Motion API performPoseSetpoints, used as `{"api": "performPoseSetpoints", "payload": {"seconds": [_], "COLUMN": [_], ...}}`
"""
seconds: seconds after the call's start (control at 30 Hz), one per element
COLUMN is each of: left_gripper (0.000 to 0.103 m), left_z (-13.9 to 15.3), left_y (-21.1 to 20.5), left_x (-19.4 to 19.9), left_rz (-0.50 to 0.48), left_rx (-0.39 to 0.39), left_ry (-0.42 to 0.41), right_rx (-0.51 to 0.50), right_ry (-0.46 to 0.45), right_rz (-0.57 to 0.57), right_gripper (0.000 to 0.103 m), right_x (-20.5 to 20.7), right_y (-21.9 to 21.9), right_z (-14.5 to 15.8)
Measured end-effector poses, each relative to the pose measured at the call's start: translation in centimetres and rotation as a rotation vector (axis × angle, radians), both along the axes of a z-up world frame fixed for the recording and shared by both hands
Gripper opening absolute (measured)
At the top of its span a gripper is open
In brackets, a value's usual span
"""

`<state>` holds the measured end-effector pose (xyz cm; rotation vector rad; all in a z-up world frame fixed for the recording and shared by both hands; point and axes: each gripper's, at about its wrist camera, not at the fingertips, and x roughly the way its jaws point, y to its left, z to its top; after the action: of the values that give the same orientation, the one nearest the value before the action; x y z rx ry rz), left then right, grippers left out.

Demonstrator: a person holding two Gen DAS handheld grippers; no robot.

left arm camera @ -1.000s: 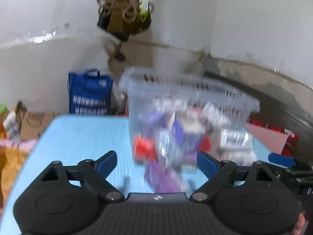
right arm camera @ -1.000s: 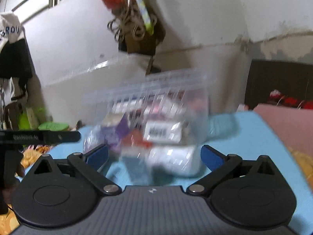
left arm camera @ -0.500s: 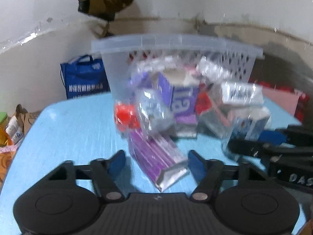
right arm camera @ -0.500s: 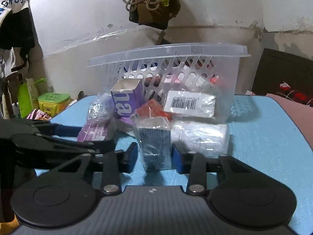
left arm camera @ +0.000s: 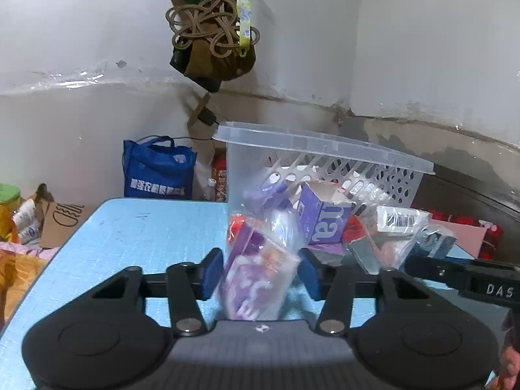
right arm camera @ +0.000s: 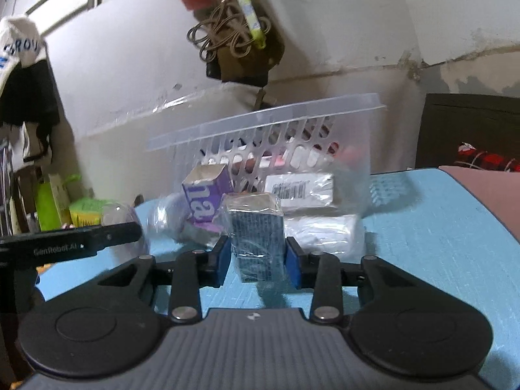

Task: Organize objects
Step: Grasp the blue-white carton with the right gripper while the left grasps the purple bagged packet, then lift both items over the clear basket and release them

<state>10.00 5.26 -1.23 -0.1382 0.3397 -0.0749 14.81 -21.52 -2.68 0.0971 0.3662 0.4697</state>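
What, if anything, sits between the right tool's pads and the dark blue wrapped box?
Nothing visible. The right tool already has the blue box between its pads, which press its two sides. The purple carton, the barcode pack and the basket all lie behind it, out of the way.
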Motion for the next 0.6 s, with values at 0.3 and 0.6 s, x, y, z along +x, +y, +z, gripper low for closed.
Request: {"api": "performPoseSetpoints", "payload": {"seconds": [0.3,0.6], "left_gripper": [0.049,0.04], "left_z": [-0.3,-0.5], "left_y": [0.0,0.3], "left_x": [2.3,1.3], "left_rz": [0.0,-0.003], "left_rx": [-0.003,-0.031], "left_ry": [0.139,0.086], "right_rx": [0.022,0.018], "right_ry": [0.016,-0.011], "right_rz": [0.018,0.027], "right_gripper": [0.039,0.039], "right_x": [0.7,0.3], "right_y": [-0.4,-0.4], "right_z": [-0.2,-0.4]}}
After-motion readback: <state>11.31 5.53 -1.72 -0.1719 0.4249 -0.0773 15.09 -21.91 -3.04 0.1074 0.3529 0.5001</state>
